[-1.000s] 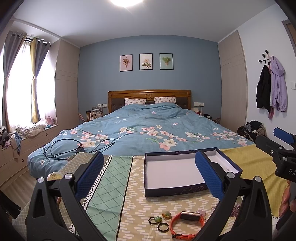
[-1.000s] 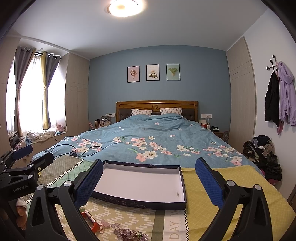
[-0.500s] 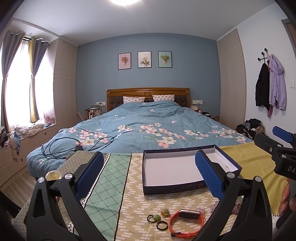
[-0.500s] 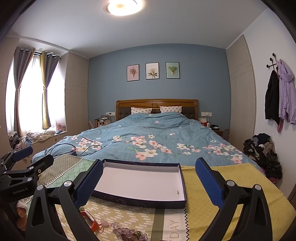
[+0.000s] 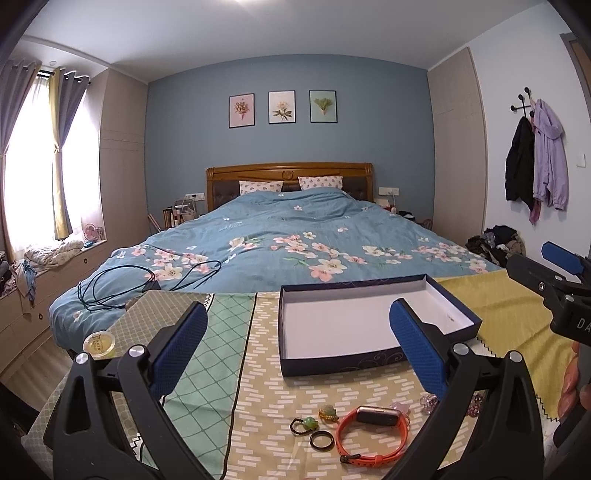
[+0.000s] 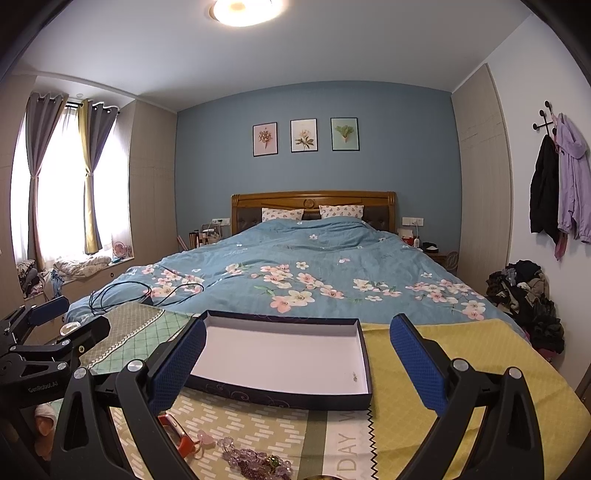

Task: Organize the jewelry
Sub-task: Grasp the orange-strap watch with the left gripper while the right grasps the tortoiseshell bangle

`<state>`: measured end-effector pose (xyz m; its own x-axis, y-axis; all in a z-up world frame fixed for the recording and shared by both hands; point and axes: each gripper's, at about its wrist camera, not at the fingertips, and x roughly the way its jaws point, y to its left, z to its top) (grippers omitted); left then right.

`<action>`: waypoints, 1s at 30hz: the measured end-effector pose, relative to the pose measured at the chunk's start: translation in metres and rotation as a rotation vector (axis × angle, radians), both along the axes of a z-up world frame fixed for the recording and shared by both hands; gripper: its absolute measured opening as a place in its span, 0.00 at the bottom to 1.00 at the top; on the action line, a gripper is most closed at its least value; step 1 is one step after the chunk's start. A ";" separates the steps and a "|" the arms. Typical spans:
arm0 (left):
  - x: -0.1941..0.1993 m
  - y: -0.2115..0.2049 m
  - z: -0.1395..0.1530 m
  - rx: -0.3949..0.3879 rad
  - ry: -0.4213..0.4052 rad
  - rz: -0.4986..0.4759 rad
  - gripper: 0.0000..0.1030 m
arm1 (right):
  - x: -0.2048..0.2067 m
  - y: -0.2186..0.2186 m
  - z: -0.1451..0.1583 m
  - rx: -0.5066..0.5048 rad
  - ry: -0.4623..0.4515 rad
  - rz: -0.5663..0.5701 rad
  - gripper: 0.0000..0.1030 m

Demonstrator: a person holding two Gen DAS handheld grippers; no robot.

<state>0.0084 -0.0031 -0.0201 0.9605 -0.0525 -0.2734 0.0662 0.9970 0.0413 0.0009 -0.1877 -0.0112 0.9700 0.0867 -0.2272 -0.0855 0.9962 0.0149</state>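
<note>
Both hand-held grippers wide open, empty. Jewelry sits lower centre under my left hand-held gripper [image 5: 295, 354]: watch [image 5: 371, 434], long axis across frame. Box [image 5: 369, 363] straight ahead. Left nearer.

Black tongs [image 5: 299, 343], blue textured pads [image 5: 415, 349], silver screws

The rear wall [image 6: 314, 170] is painted blue and carries three framed botanical prints [image 6: 304, 135] in a row. Below them stands a wooden headboard [image 6: 313, 199] with two patterned pillows [image 6: 312, 213] and a blue floral duvet [image 6: 295, 273]. A curtained window [image 6: 62, 184] admits daylight at left. A round ceiling lamp [image 6: 242, 9] is lit. Jackets hang on a black wall hook [image 6: 545, 118] at right.
</note>
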 end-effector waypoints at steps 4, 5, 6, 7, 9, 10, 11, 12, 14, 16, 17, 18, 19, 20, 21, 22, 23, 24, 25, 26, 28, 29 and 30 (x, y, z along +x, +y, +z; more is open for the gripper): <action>0.005 0.000 -0.009 0.013 0.036 -0.024 0.94 | 0.004 -0.010 -0.006 0.004 0.057 0.010 0.93; 0.007 0.001 -0.012 0.016 0.052 -0.033 0.94 | 0.005 -0.014 -0.009 0.003 0.080 0.010 0.93; 0.009 0.001 -0.015 0.021 0.072 -0.048 0.94 | 0.007 -0.017 -0.013 0.002 0.103 0.014 0.93; 0.011 0.001 -0.019 0.027 0.091 -0.062 0.94 | 0.009 -0.023 -0.018 0.000 0.142 0.015 0.93; 0.015 0.001 -0.030 0.048 0.137 -0.093 0.94 | 0.015 -0.033 -0.031 -0.007 0.227 0.014 0.93; 0.018 0.000 -0.035 0.058 0.160 -0.108 0.94 | 0.017 -0.039 -0.038 -0.009 0.270 0.013 0.93; 0.021 -0.001 -0.041 0.067 0.193 -0.125 0.94 | 0.018 -0.043 -0.045 -0.007 0.303 0.013 0.93; 0.023 -0.001 -0.047 0.071 0.219 -0.142 0.94 | 0.020 -0.047 -0.051 -0.002 0.340 0.018 0.93; 0.027 -0.004 -0.058 0.076 0.272 -0.182 0.90 | 0.021 -0.056 -0.065 0.017 0.416 0.035 0.93; 0.030 -0.006 -0.066 0.089 0.306 -0.198 0.85 | 0.020 -0.061 -0.074 0.028 0.470 0.054 0.91; 0.032 -0.007 -0.071 0.095 0.328 -0.218 0.81 | 0.019 -0.061 -0.079 0.027 0.491 0.063 0.89; 0.034 -0.008 -0.074 0.097 0.347 -0.236 0.79 | 0.019 -0.060 -0.083 0.022 0.507 0.069 0.85; 0.036 -0.008 -0.077 0.096 0.365 -0.253 0.75 | 0.020 -0.060 -0.086 0.014 0.529 0.078 0.84; 0.036 -0.009 -0.080 0.096 0.378 -0.268 0.70 | 0.020 -0.060 -0.090 0.009 0.546 0.088 0.79; 0.037 -0.010 -0.083 0.097 0.398 -0.291 0.68 | 0.020 -0.058 -0.094 0.003 0.569 0.097 0.72; 0.038 -0.012 -0.086 0.099 0.419 -0.307 0.63 | 0.022 -0.056 -0.097 -0.004 0.584 0.100 0.69; 0.038 -0.012 -0.089 0.100 0.437 -0.321 0.57 | 0.022 -0.055 -0.099 -0.009 0.599 0.105 0.63; 0.037 -0.013 -0.091 0.100 0.453 -0.330 0.54 | 0.023 -0.054 -0.101 -0.010 0.609 0.112 0.58; 0.038 -0.013 -0.094 0.097 0.466 -0.334 0.45 | 0.024 -0.053 -0.102 -0.009 0.619 0.119 0.56; 0.037 -0.013 -0.094 0.090 0.477 -0.345 0.38 | 0.024 -0.053 -0.103 -0.009 0.623 0.121 0.55; 0.037 -0.012 -0.097 0.075 0.502 -0.377 0.36 | 0.024 -0.053 -0.105 -0.007 0.629 0.124 0.53; 0.037 -0.014 -0.097 0.075 0.507 -0.383 0.33 | 0.024 -0.053 -0.105 -0.006 0.629 0.124 0.52; 0.038 -0.016 -0.096 0.081 0.510 -0.387 0.31 | 0.024 -0.053 -0.105 -0.005 0.628 0.125 0.49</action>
<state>0.0461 -0.0188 -0.1165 0.6246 -0.3294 -0.7081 0.4518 0.8920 -0.0164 0.0252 -0.2406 -0.1161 0.6347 0.1875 -0.7496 -0.1772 0.9796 0.0950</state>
